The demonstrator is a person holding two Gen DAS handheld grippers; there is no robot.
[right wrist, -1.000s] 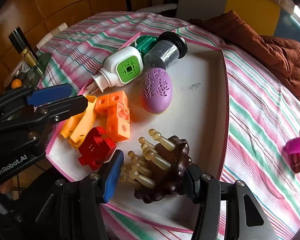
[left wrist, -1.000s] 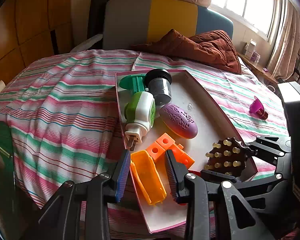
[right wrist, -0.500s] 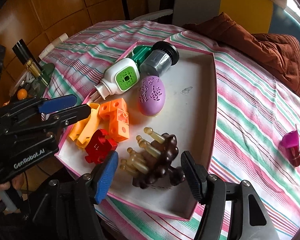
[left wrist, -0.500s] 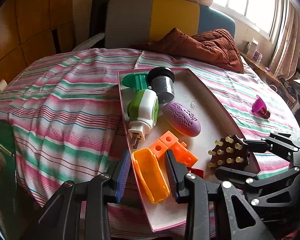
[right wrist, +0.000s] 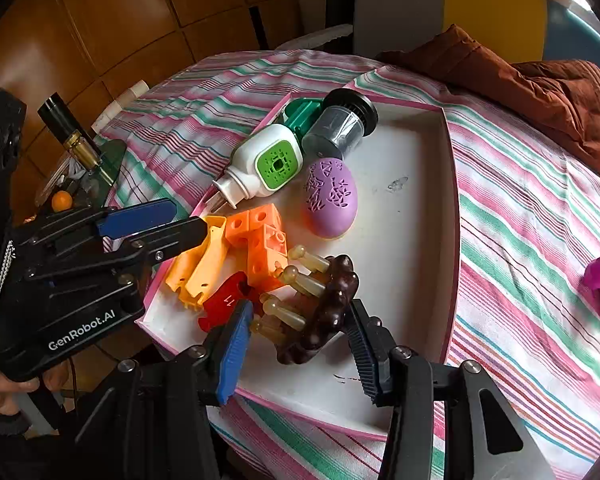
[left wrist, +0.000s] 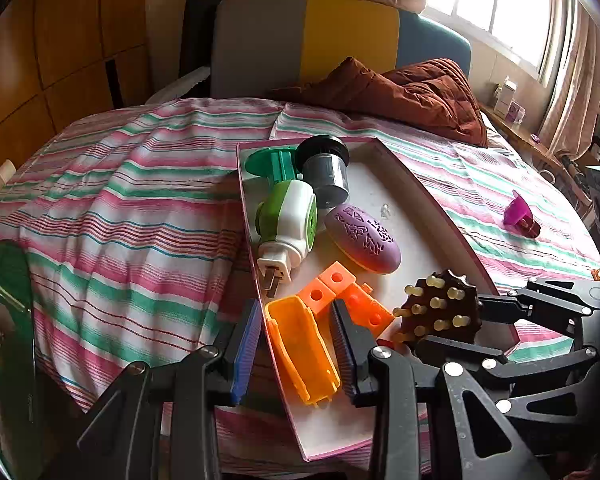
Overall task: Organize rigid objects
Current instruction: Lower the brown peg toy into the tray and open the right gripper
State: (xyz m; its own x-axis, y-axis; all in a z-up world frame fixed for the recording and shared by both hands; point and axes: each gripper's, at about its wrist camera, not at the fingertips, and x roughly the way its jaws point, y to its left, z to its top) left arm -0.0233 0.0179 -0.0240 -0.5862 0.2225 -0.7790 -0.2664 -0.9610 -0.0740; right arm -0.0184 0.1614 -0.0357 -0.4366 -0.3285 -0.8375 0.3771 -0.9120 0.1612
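Left wrist view: left gripper (left wrist: 296, 344) sat with jaws spread at the near left corner of the tray (left wrist: 428, 196), one finger outside the wall, the other inside; orange scoop (left wrist: 302, 350) lay between them, not squeezed. Plug-in unit (left wrist: 288, 224), grey jar (left wrist: 326, 170), green piece (left wrist: 272, 162), purple egg (left wrist: 362, 240) and orange blocks (left wrist: 346, 296) all lay in the tray. Pink toy (left wrist: 520, 216) sat alone on the striped sheet (left wrist: 120, 200), well apart from the tray.

Right wrist view: right gripper (right wrist: 300, 344) was wide open, straddling the brown massager (right wrist: 324, 308); no pad seemed to press it, and it appeared to rest on the tray floor. Red puzzle piece (right wrist: 226, 304) lay just beside the blue pad.

Judgement: massager looked placed. To finish well, lift the right gripper straight back without snagging the pegs, then go for the pink toy, the only thing outside the tray.
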